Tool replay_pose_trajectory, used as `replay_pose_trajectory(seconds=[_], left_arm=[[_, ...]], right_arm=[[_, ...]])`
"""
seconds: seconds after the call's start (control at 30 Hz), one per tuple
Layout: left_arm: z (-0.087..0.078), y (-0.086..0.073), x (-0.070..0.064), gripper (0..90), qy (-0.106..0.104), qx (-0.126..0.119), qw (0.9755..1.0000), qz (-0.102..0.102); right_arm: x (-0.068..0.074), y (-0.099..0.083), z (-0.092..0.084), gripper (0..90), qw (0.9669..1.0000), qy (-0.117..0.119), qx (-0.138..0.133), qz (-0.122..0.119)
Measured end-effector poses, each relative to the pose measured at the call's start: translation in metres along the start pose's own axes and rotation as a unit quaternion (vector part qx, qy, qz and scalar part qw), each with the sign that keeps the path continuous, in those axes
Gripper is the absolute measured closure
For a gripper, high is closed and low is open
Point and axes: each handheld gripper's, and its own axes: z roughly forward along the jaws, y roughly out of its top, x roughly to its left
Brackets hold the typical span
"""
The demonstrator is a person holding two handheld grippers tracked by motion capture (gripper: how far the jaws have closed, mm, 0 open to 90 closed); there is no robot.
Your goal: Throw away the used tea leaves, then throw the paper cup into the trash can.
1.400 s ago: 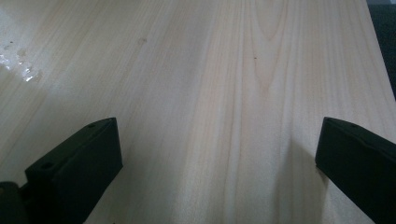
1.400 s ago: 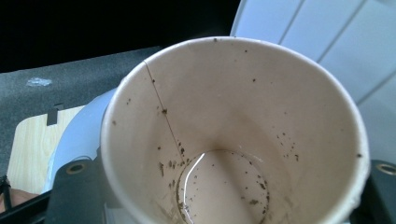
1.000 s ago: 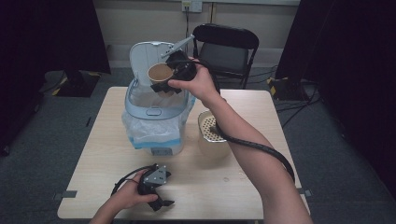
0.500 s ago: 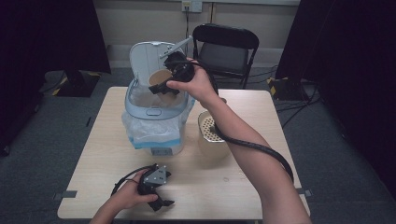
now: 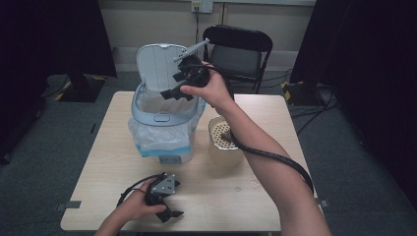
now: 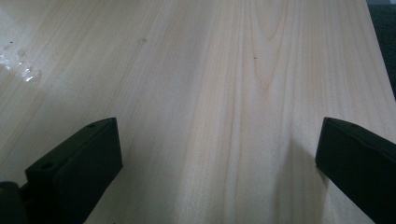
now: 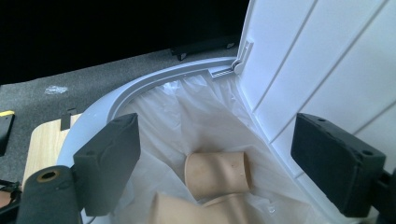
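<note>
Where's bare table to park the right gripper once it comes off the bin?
Free: the table's right side, between the perforated holder and the right edge, and the front middle, right of the left gripper. Also the left strip beside the bin. Crowded: the middle, where bin and holder stand close. The right gripper hangs open over the bin.

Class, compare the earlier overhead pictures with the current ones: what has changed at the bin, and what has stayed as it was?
The right gripper held a paper cup over the bin earlier; its jaws have just been opening and nothing is between them now. Tan paper cups lie inside on the white liner. Unchanged: the lid stays up, the left gripper rests open on the table, and the perforated container stands beside the bin.
</note>
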Motion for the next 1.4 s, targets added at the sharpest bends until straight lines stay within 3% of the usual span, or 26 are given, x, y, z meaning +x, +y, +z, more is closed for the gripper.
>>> replay_pose_trajectory(seconds=[0.63, 1.4], left_arm=[[0.000, 0.000, 0.000, 0.0, -0.002, -0.003, 1.0000, -0.002], [0.000, 0.000, 0.000, 0.0, 0.000, -0.003, 1.0000, -0.002]], right_arm=[[0.005, -0.007, -0.017, 15.6, 0.9999, -0.005, 0.009, -0.008], [-0.011, -0.025, -0.042, 15.8, 0.9995, -0.028, 0.016, 0.001]])
